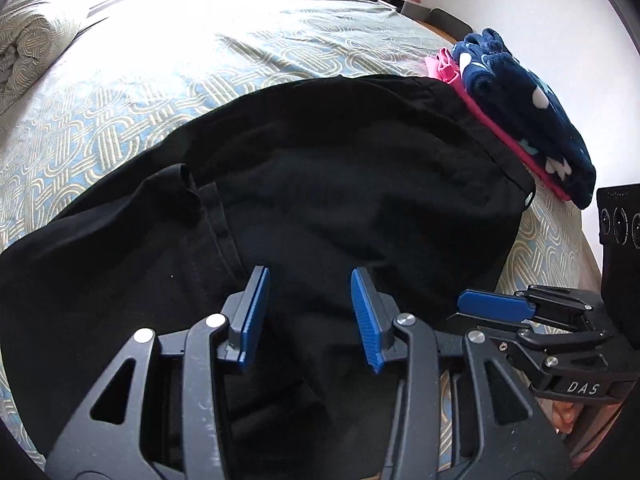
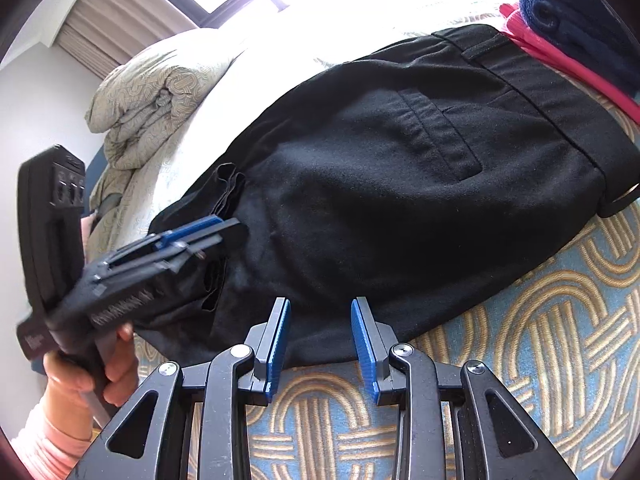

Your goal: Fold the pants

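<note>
1. The black pants (image 2: 400, 184) are shown laid on the patterned bedspread (image 2: 552, 320), already doubled over; the waistband is seen at the far right, just beside a folded pile of pink and navy garments (image 1: 532, 108), and the leg hems are gathered at the near left.
2. The left gripper (image 1: 310, 280) is held over the dark cloth with its jaws parted; no fabric is seen pinched between its pads (image 1: 256, 316), so it is read as released.
3. The right gripper (image 2: 320, 312) is poised at the near edge of the pants, jaws likewise apart. Whether its tips touch the cloth cannot be told, since black fabric swallows the detail there.
4. The step in hand is judged to be a grasp of the near edge for a further fold. It is best done if both layers are caught together, the two grips are kept level, and the hems are carried squarely toward the waistband.
</note>
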### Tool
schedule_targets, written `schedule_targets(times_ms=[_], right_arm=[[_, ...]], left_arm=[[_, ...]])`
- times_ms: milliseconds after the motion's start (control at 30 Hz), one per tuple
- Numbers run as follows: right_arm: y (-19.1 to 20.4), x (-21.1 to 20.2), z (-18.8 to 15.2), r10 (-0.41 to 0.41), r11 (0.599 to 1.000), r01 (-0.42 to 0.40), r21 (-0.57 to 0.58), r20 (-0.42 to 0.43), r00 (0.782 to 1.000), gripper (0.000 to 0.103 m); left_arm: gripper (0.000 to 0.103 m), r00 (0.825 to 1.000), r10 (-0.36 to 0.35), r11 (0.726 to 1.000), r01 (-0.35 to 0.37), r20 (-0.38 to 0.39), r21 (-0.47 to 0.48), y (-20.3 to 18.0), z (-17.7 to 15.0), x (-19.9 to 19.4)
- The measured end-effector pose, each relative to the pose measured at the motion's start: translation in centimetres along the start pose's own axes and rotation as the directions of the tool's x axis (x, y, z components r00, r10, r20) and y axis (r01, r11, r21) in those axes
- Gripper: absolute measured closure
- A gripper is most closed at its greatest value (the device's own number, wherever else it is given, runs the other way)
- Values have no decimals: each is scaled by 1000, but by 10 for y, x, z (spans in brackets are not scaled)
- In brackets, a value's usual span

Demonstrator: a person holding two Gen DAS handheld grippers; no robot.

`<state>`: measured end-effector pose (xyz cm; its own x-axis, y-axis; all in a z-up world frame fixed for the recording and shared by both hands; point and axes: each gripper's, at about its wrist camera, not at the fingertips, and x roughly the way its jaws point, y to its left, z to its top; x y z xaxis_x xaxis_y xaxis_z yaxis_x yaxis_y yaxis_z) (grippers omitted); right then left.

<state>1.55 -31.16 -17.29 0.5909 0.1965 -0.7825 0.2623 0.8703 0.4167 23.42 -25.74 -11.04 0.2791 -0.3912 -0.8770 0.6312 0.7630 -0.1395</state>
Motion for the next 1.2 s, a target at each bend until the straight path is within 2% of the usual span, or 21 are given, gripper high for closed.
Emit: schedule_targets(times_ms=[100, 167, 200, 233, 300, 400, 467, 567, 700, 767, 867, 967, 1033, 1200], right_arm=[[1, -6, -2, -17, 1000, 17, -5, 11, 1000, 70], [-4, -10, -4, -14, 1000, 13, 14, 19, 1000, 70], [-7, -13, -5, -6, 1000, 6, 28, 23, 1000, 70], [-11, -16, -5, 1, 999, -2, 45, 28, 1000, 70], [-19, -21, -5, 4, 997, -7, 75, 40, 999, 70], [-30, -32, -4, -23, 994, 16, 105, 65, 998, 69], [-38, -41, -4, -51, 991, 41, 125, 83, 995, 66], [-57, -55, -4, -71, 981, 47, 187, 120, 990, 64], [-89, -69, -4, -91, 953, 42, 300, 151, 984, 57], [-103, -67, -1, -77, 938, 18, 347, 157, 985, 53], [-119, -62, 5, 51, 913, -134, 385, 218, 974, 42], [-131, -51, 15, 128, 872, -237, 429, 266, 955, 40], [-133, -45, 25, 127, 868, -243, 432, 279, 952, 40], [-121, -34, 47, 59, 887, -170, 430, 260, 964, 34]], left_arm=[[59, 1000, -21, 1000, 21, 10, -10, -4, -2, -9], [57, 1000, -6, 1000, 6, 30, 4, -9, -1, -17], [52, 999, 6, 1000, -7, 42, 11, -10, -1, -22], [41, 998, 23, 1000, -24, 55, 17, -10, -1, -26], [28, 995, 58, 998, -60, 84, 22, -8, -2, -31], [28, 993, 90, 996, -90, 72, -9, -1, -1, -24], [28, 998, 58, 996, -55, 34, -70, 9, -4, -16], [28, 998, -60, 988, 60, 7, -146, 14, -10, -9], [28, 988, -155, 976, 156, 14, -154, 7, -11, -16], [28, 987, -158, 976, 162, 37, -148, 4, -12, -26], [28, 988, -130, 978, 142, 83, -153, 15, -15, -45], [28, 995, -32, 982, 49, 93, -180, 36, -19, -51], [28, 997, -8, 970, 26, 77, -241, 57, -22, -51], [29, 992, -103, 902, 124, 73, -414, 90, -29, -35]])
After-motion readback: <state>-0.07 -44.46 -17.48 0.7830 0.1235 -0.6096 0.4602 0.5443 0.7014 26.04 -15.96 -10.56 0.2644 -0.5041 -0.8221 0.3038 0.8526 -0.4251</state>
